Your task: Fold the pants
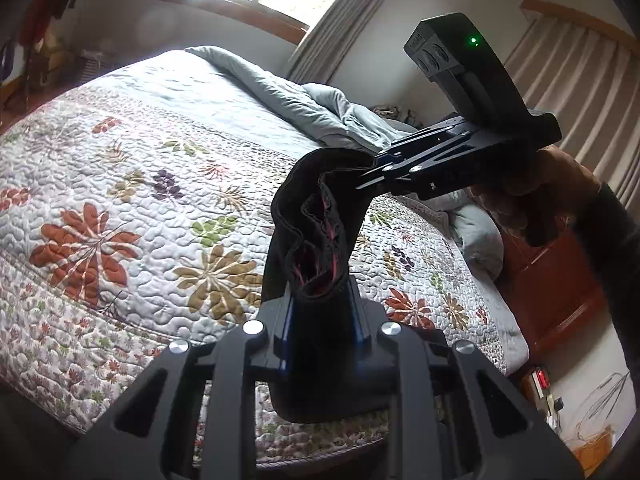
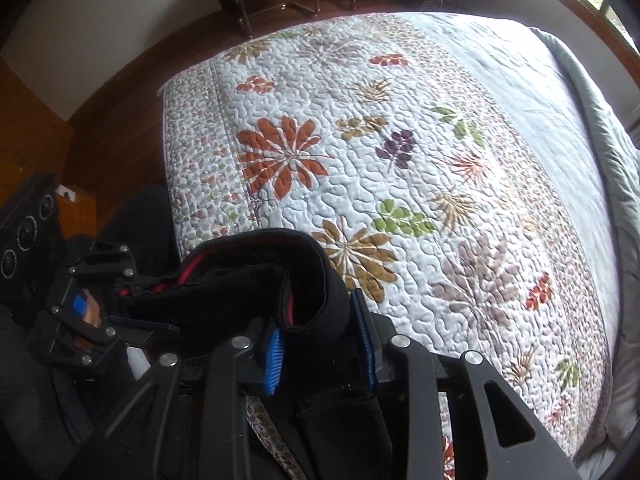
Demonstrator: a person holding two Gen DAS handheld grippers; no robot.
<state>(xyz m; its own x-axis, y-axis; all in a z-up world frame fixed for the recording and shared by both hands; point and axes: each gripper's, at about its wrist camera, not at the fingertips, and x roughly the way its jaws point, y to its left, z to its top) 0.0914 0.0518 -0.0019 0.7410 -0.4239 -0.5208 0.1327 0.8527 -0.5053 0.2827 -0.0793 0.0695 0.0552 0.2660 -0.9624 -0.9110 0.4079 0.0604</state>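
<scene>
Your left gripper (image 1: 320,300) is clamped on a bunched edge of the black pants (image 1: 316,216), with red stitching showing inside the folds. At two o'clock in the left wrist view, your right gripper (image 1: 366,172) pinches the same edge, and the pants hang between both, lifted above the floral quilt (image 1: 132,168). From the right wrist view, blue pads (image 2: 274,364) press the rolled fabric at six o'clock.

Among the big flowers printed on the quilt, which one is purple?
The small grape-like cluster near the middle of the quilt, right of the large rust-red flower. The big flowers around it are red, tan or green.
</scene>
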